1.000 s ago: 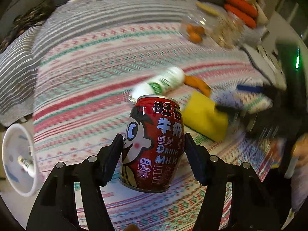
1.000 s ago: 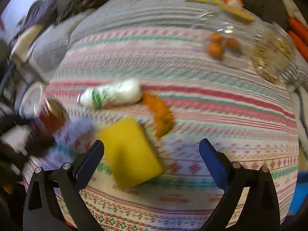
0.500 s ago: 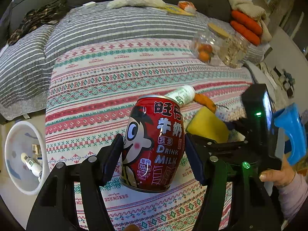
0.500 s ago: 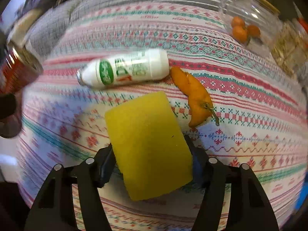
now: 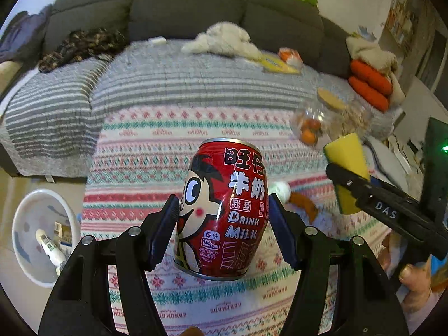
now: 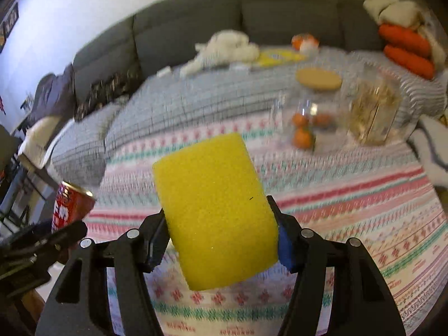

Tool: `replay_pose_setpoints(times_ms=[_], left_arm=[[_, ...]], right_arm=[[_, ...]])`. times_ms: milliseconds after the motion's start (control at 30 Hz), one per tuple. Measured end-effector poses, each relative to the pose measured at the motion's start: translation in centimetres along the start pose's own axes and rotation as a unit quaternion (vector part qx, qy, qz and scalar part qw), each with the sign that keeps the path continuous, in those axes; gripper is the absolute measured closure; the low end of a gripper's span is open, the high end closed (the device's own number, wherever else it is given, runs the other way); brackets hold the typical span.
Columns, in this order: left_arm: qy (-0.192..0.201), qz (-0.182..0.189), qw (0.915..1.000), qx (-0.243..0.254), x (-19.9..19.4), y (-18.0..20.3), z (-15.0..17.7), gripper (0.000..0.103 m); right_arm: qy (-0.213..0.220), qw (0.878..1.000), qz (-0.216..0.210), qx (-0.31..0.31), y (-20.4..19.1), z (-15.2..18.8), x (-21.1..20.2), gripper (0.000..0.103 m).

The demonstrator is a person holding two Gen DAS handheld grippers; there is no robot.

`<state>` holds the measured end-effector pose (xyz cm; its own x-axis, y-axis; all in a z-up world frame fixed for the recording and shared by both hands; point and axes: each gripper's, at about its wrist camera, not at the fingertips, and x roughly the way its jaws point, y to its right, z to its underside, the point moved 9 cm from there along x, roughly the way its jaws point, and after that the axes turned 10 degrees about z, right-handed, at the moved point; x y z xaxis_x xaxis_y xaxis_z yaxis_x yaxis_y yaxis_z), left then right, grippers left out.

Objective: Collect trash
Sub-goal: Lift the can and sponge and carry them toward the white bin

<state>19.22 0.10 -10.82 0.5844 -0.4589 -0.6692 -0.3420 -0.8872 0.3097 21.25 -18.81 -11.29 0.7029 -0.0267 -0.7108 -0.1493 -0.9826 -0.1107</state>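
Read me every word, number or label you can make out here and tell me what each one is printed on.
"旺仔 牛奶": red milk can held in the left gripper, second character partly cut off.
"我爱": same can.
"DRINK MILK": same can.
"每份 103kcal": same can; the finer print beneath is too small to read.
"DAS": finger of the right gripper, which holds the unlabelled yellow sponge.

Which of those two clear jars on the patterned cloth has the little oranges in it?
The left jar, with the round cork lid behind it, holds the oranges. The right jar holds something pale and yellowish instead.
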Motion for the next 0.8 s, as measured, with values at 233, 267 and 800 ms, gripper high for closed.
replay_pose_setpoints(times_ms=[233, 267, 800], left_arm=[[0.054, -0.023, 0.9982, -0.008, -2.2, -1.1, -1.2, 0.042], [0.060, -0.030, 0.9977, -0.011, -2.5, -1.5, -1.2, 0.042], [0.103, -0.137, 0.9816, -0.083, -8.7, -11.5, -0.4, 0.042]], right_arm=[[0.064, 0.998, 0.020, -0.001, -2.7, -1.8, -1.4, 0.041], [0.067, 0.998, 0.020, -0.001, -3.1, -1.9, -1.5, 0.041], [0.111, 0.992, -0.003, -0.060, -13.6, 0.1, -2.7, 0.041]])
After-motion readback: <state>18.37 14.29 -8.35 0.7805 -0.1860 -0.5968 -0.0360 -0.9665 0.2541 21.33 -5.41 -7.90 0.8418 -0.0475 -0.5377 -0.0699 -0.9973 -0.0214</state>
